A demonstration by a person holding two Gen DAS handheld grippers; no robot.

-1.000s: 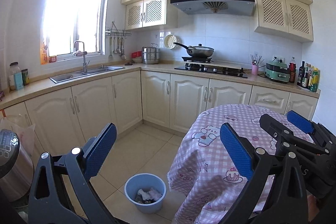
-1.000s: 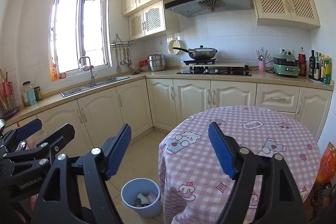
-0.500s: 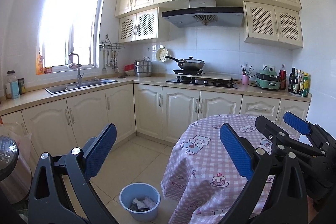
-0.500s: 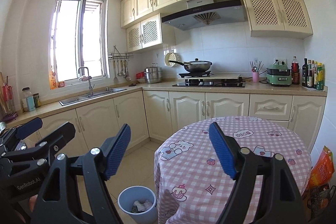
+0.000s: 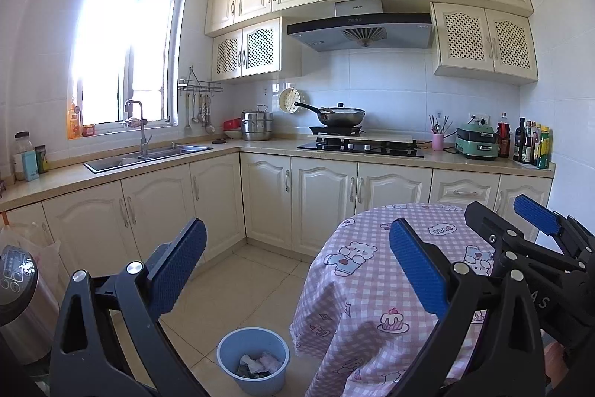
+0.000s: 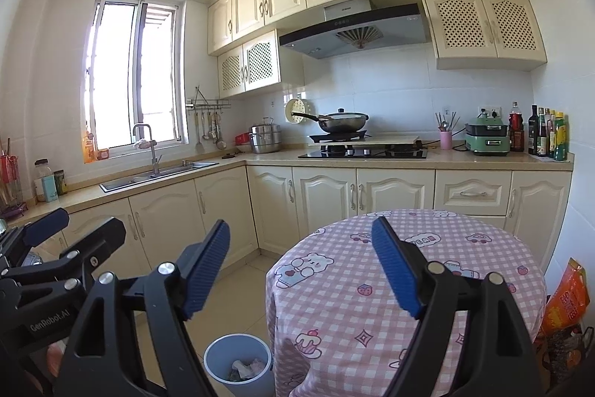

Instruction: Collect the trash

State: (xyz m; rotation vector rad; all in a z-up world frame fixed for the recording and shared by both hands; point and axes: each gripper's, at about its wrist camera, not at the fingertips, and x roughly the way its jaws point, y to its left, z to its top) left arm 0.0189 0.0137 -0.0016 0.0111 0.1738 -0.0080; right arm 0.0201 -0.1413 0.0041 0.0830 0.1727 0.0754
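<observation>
A blue bin (image 5: 225, 358) stands on the tiled floor beside the round table (image 5: 357, 289). It holds crumpled paper trash (image 5: 260, 361). The right wrist view shows the same bin (image 6: 214, 359), its trash (image 6: 245, 367) and the pink checked tablecloth (image 6: 375, 289). My left gripper (image 5: 297, 237) is open with nothing between its blue pads, above and short of the bin. My right gripper (image 6: 300, 229) is open too, over the table's near edge. Each gripper appears in the other's view: the right gripper (image 5: 505, 213) and the left gripper (image 6: 80, 229).
Cream cabinets (image 5: 319, 196) and a counter with a sink (image 5: 148, 155) and a stove (image 5: 360, 146) run along the back and left. A steel appliance (image 5: 15, 289) stands at the near left. An orange bag (image 6: 565, 296) leans by the right wall.
Both views have tipped upward a little, so the table and the bin sit lower in the frames. Both grippers stay wide apart and hold nothing.
</observation>
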